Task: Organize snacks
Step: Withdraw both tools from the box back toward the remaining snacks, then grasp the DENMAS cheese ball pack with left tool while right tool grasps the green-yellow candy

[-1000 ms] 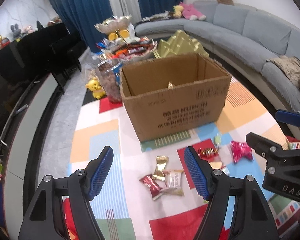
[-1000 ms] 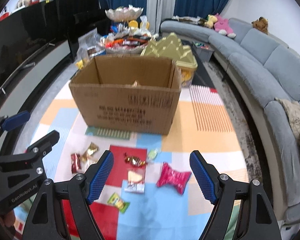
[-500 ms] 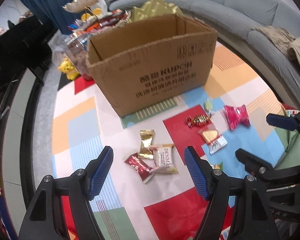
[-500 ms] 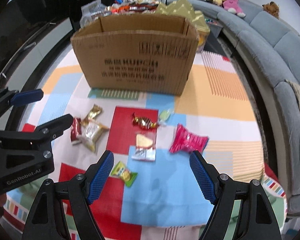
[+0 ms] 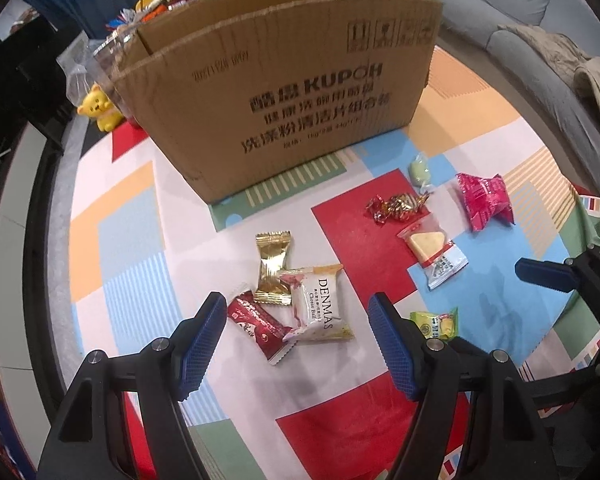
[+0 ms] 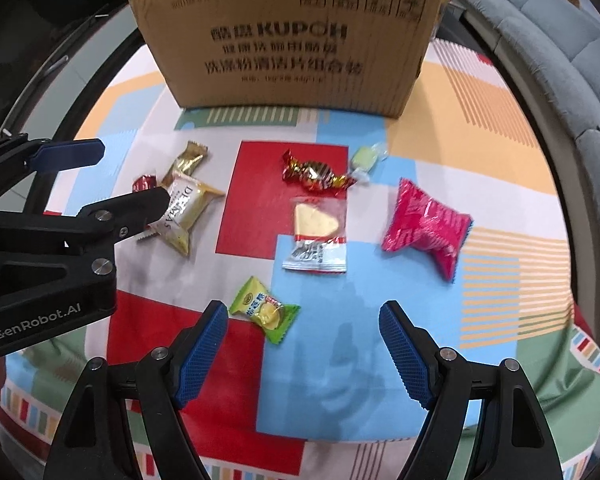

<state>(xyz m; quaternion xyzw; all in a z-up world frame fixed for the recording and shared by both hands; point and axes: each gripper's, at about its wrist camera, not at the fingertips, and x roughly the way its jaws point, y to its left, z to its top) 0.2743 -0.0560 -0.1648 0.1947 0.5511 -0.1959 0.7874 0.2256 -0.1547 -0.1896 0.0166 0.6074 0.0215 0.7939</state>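
1. Snacks lie loose on the patterned play mat (image 6: 480,120) in front of the cardboard box (image 6: 288,40): a gold packet (image 5: 274,266), a white Denmas cheese-ball packet (image 5: 320,306) and a dark red packet (image 5: 260,326) overlap in one cluster toward the mat's left side.
2. Apart from that cluster lie a red-and-gold twist candy (image 6: 314,174), a clear packet with a yellow wedge (image 6: 318,232), a pale green candy (image 6: 366,158), a magenta pack (image 6: 426,226) and a green-yellow packet (image 6: 264,310).
3. Left gripper (image 5: 296,342) hangs over the cluster, jaws spread wide, nothing between the pads.
4. Right gripper (image 6: 302,354) is likewise spread and empty, just short of the green-yellow packet.
5. All look light, soft and crinkly, with slippery film. A pinch across the puffed middle or a crimped end seal should hold; overlapped packets may lift together.
6. Open mat surrounds most pieces. The two grippers sit close side by side, and the box wall stands just behind the candies.
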